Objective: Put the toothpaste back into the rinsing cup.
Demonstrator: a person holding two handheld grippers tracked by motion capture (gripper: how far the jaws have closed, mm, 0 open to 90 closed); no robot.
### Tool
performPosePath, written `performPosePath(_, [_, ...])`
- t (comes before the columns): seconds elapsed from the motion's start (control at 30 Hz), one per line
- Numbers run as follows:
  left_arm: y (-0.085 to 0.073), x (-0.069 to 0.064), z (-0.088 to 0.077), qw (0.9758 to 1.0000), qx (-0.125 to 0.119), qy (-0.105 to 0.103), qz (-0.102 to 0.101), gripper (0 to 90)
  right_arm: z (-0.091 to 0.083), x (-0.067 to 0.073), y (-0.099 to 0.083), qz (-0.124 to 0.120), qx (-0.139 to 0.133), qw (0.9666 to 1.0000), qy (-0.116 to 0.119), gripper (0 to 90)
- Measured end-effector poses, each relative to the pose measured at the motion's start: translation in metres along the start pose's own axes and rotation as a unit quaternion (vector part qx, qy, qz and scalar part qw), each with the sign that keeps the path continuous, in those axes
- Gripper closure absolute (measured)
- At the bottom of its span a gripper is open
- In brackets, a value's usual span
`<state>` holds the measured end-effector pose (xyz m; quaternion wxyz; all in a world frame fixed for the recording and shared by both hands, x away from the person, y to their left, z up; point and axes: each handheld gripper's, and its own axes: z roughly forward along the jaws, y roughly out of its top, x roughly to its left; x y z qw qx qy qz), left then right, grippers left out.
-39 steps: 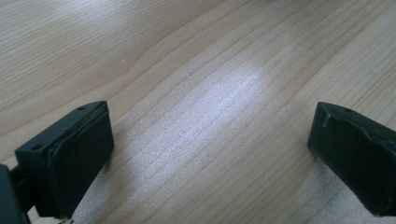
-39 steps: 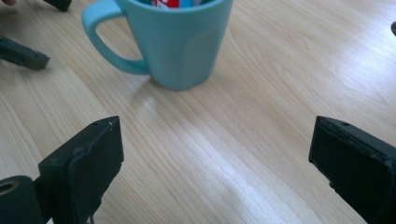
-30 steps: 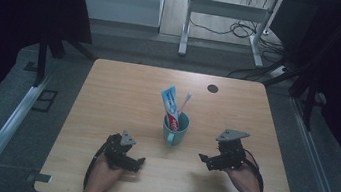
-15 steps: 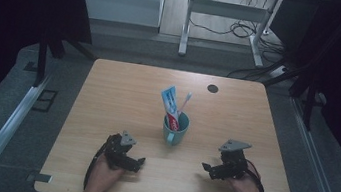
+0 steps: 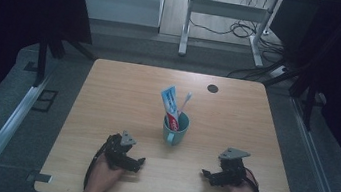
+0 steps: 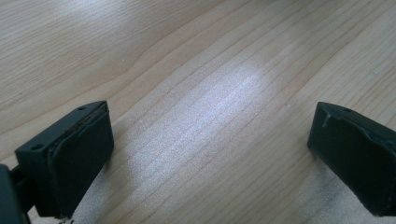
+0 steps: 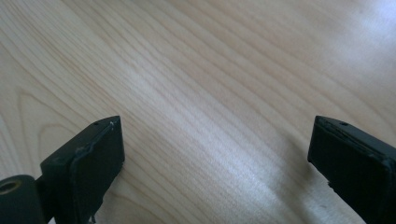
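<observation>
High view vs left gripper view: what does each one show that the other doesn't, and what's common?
High view alone: teal mug holding a toothpaste tube and a toothbrush, the right gripper near the table's front edge, a dark round spot near the far edge, and the floor around. Left gripper view alone: the left gripper close up, jaws wide apart with nothing between them. Shared: the wooden table and the left gripper.

wooden table [image 5: 124, 89], dark round spot [image 5: 213, 88]
</observation>
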<state>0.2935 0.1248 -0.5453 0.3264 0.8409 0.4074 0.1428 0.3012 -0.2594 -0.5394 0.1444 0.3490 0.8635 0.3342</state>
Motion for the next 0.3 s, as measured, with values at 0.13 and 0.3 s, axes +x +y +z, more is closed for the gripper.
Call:
performPosePath(0.13, [0.0000,0.0000,0.0000,1.0000,0.000,0.000,0.000,0.4,0.0001,-0.0019,-0.0048,0.008,-0.017,0.9998,0.004,2.4])
performPosePath(0.3, [0.0000,-0.0001,0.0001,1.0000,0.000,0.000,0.000,0.4,0.0000,-0.0022,-0.0060,0.011,-0.021,0.9997,0.002,2.6])
